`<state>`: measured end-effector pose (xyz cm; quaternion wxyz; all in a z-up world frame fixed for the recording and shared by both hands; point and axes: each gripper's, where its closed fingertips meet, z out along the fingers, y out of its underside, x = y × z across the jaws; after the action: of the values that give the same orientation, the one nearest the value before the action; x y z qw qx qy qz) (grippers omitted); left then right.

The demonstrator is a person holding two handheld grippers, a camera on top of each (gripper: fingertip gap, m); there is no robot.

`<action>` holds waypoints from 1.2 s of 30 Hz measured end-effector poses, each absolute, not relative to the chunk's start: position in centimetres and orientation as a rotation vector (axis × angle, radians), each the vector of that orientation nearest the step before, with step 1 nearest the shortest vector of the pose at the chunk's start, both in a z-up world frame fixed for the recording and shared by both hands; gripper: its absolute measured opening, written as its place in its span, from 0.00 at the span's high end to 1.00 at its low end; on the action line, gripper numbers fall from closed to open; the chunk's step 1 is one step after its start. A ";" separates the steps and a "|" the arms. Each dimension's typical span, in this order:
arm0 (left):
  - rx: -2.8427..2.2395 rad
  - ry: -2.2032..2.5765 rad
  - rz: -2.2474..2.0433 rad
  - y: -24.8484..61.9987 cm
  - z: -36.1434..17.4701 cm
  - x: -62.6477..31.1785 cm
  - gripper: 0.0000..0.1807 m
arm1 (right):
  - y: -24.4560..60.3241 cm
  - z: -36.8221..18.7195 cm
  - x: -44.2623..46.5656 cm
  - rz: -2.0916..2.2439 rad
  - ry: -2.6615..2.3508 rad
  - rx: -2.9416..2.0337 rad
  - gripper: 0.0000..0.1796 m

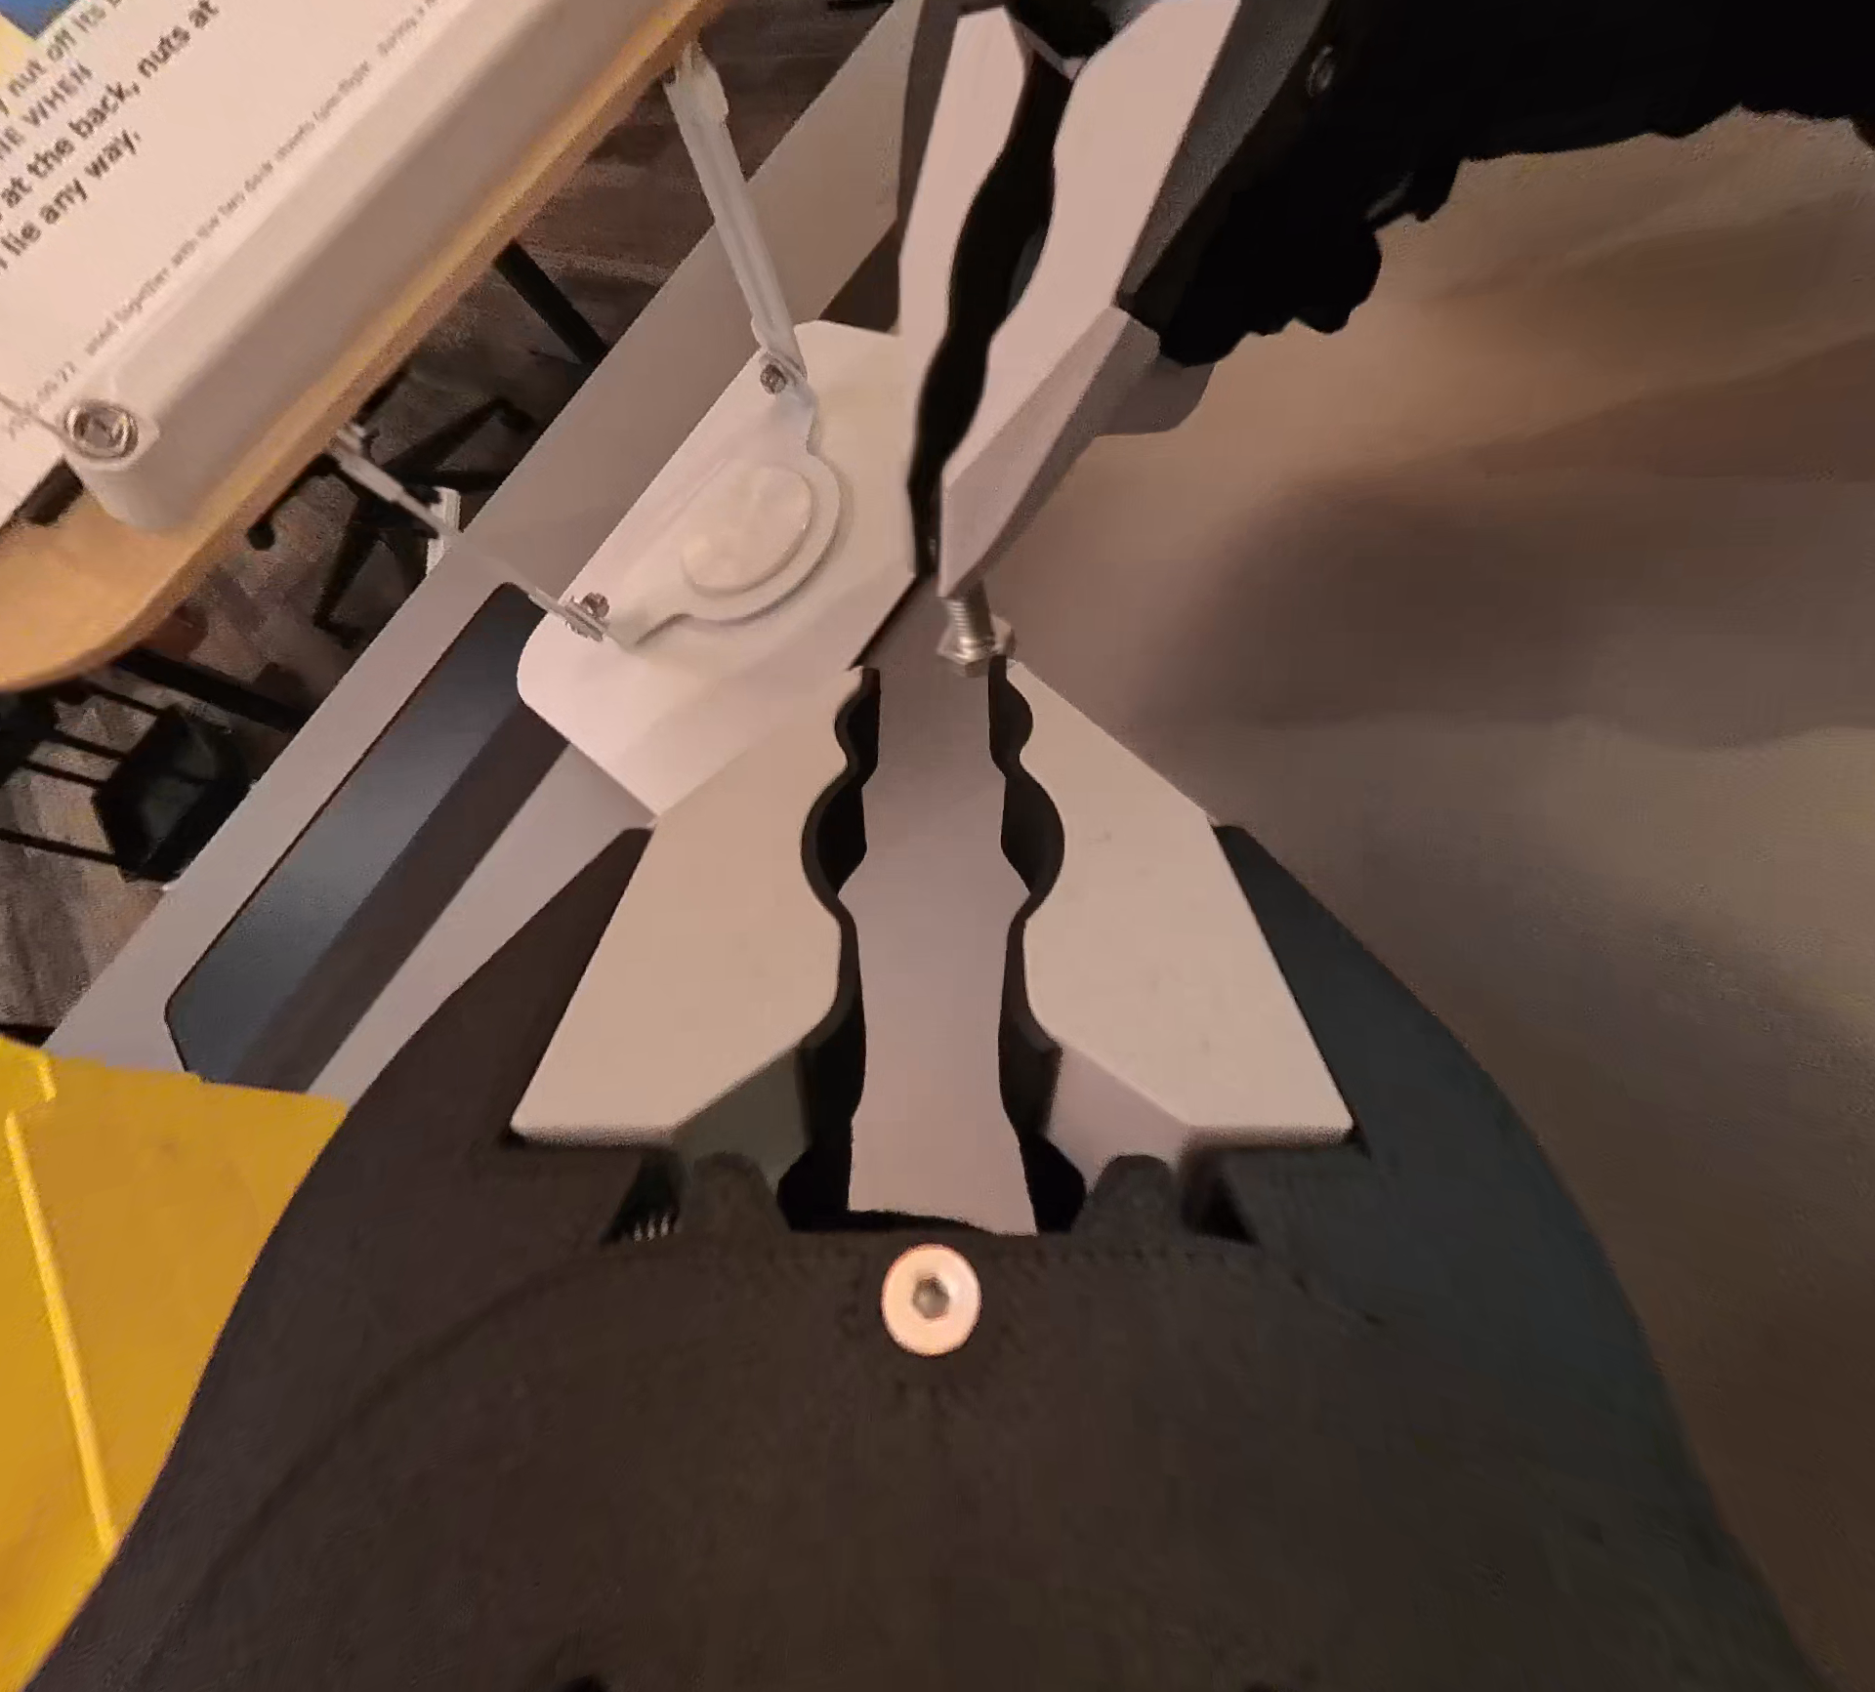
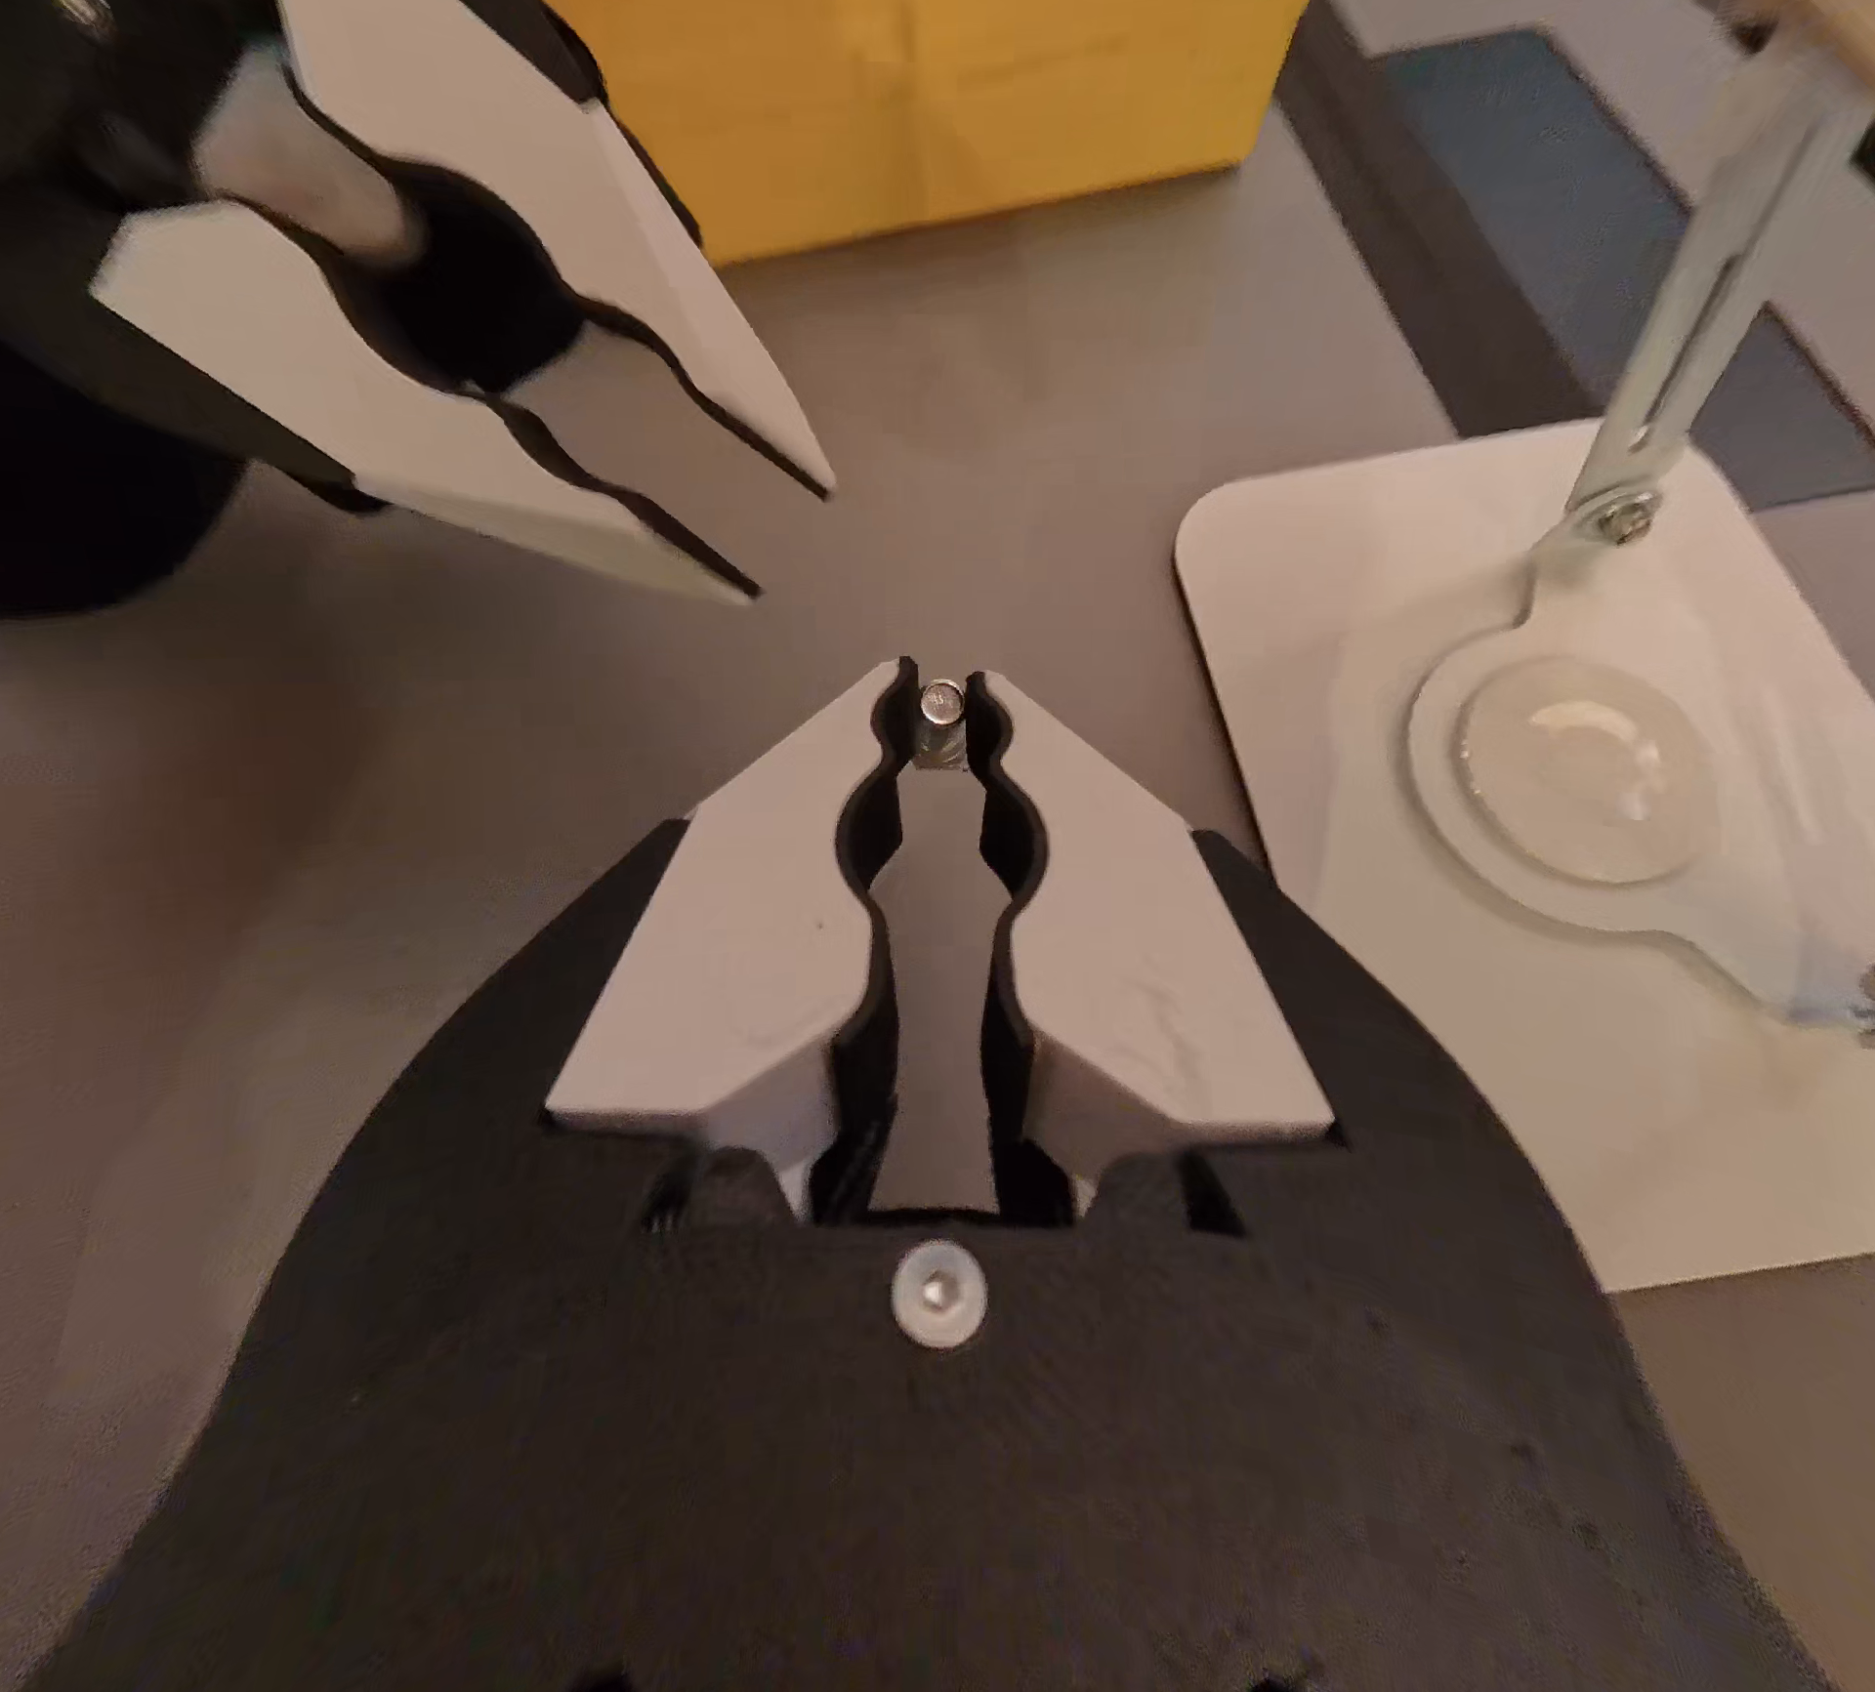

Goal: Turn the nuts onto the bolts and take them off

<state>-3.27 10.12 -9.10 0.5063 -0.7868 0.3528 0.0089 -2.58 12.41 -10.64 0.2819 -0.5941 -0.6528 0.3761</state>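
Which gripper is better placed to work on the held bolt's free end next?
Left. The right gripper is shut on the bolt, so it is occupied; the left gripper is empty, jaws apart, right at the bolt's exposed end.

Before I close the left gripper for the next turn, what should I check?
1. Right gripper shut on the bolt: ok.
2. Left gripper open and empty: ok.
3. Left fingertips around the hex piece at the bolt's end: not ok. They sit just short of it, apart from the bolt.
4. Hex piece is a nut and not the bolt head: cannot tell.
5. Thread engagement: cannot tell, too small.
6. Clearance from the white base plate and yellow bin: ok, both are apart from the grippers.
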 end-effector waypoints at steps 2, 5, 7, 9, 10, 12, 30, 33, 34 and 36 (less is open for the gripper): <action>-1.913 0.859 0.012 9.6 -9.9 -3.8 0.90 | 12.2 -12.2 -2.7 0.945 -1.805 -1.613 0.96; -1.927 0.861 0.052 9.0 -10.4 -4.6 0.91 | 11.2 -13.6 -2.8 0.916 -1.900 -1.579 0.96; -1.931 0.853 0.044 8.6 -10.4 -4.7 0.91 | 10.8 -14.5 -2.7 0.887 -1.948 -1.575 0.96; -1.937 0.843 0.037 8.4 -10.4 -4.9 0.92 | 10.5 -15.2 -2.8 0.864 -1.979 -1.582 0.96; -1.945 0.841 0.034 8.3 -10.5 -4.9 0.92 | 10.2 -15.5 -2.8 0.856 -1.999 -1.580 0.96; -1.944 0.837 0.029 8.2 -10.5 -5.0 0.92 | 10.0 -16.1 -2.8 0.816 -2.034 -1.581 0.96; -1.881 0.724 0.144 6.5 -1.9 -12.1 0.91 | 10.7 -14.3 -3.2 0.942 -1.916 -1.588 0.90; -1.962 0.662 0.235 5.2 0.6 -17.7 0.92 | 11.3 -14.1 -3.2 0.963 -1.868 -1.614 0.90; -2.038 0.639 0.288 4.7 0.4 -19.9 0.92 | 11.5 -14.2 -3.1 0.965 -1.862 -1.620 0.91; -2.190 0.592 0.406 3.4 -0.7 -24.4 0.92 | 11.6 -14.4 -3.1 0.976 -1.857 -1.626 0.91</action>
<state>-24.41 3.43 -0.67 0.4064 -0.8683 0.2346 0.1611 -3.10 11.58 -14.40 0.2415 -0.5945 -0.6789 0.3568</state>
